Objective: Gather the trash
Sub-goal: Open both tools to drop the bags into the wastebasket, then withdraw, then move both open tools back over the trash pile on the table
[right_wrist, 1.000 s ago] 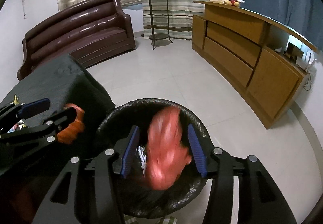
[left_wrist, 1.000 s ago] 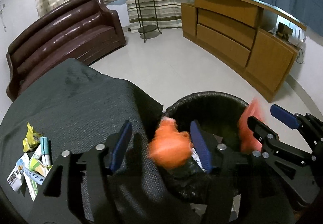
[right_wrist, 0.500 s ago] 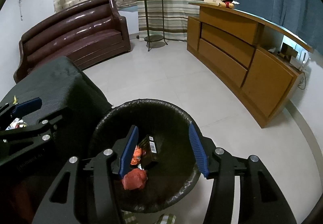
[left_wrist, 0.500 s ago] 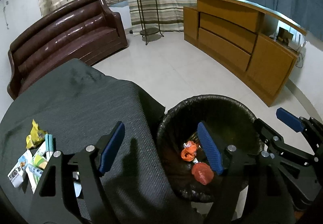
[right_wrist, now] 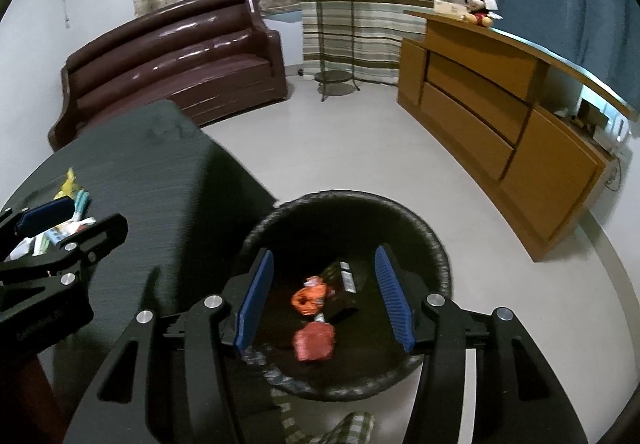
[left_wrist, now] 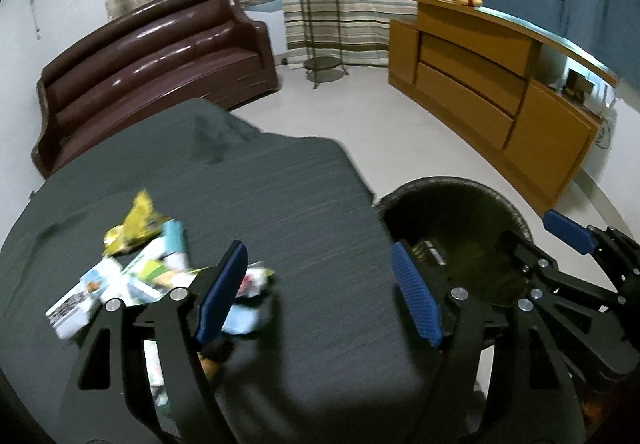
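Your left gripper (left_wrist: 320, 296) hangs over the dark-clothed table (left_wrist: 288, 203), jaws spread wide, nothing between the blue pads (left_wrist: 416, 304). A heap of wrappers and cartons (left_wrist: 132, 276) lies on the cloth at about 9 o'clock from that gripper; the yellow crumpled wrapper (left_wrist: 134, 222) sits at the heap's far edge, and the left pad overlaps the heap's near side in view. Whether it touches the heap, can't tell; picture is blurred.

Your right gripper (right_wrist: 324, 296) sits above the black bin (right_wrist: 436, 244), jaws also wide, empty. In the bin: an orange crumpled wrapper (right_wrist: 310, 294), a red wad (right_wrist: 314, 340) just nearer you, a dark box (right_wrist: 346, 280) at 1 o'clock from the orange piece.

The bin stands on the floor just beside the table's right edge. Brown sofa (right_wrist: 176, 55) at 11 o'clock, wooden counter (right_wrist: 500, 103) at 2 o'clock.
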`<state>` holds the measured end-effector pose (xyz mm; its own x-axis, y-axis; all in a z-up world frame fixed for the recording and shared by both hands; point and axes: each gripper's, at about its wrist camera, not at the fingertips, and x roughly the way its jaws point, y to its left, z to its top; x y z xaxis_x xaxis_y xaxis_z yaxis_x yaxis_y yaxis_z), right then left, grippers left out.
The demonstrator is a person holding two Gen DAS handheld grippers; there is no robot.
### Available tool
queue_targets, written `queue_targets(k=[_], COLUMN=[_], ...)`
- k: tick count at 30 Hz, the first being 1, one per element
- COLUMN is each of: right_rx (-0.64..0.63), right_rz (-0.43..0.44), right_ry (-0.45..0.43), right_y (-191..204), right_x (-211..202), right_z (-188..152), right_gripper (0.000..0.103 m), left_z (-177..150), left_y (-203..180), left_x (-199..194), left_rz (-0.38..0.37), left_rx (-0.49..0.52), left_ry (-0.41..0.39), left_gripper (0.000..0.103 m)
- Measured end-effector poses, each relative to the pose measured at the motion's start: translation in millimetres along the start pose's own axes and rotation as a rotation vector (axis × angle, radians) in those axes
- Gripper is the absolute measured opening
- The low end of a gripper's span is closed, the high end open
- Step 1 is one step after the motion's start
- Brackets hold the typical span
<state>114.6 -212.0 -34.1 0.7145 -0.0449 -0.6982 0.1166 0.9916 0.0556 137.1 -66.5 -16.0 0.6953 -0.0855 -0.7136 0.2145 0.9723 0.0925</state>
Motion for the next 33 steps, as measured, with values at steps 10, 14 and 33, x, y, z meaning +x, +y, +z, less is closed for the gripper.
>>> queue_targets(k=[10, 14, 33], right_rx=[-0.072, -0.097, -0.212], right_rz=[0.072, 0.1, 0.207], right_ry=[-0.002, -0.002, 0.016], right_y=[53, 74, 160], right_x=[-9, -13, -29], right_z=[-5, -7, -23], right_gripper=[0.053, 0.053, 0.053], left_z=[-22, -33, -70], left_y=[72, 97, 166], left_x=[-23, -31, -47], left_rz=[0.084, 0.114, 0.168], left_rx=[-0.094, -0.128, -0.207], left_ry=[0.011, 0.017, 0.051], left_gripper=[0.073, 0.073, 0.073])
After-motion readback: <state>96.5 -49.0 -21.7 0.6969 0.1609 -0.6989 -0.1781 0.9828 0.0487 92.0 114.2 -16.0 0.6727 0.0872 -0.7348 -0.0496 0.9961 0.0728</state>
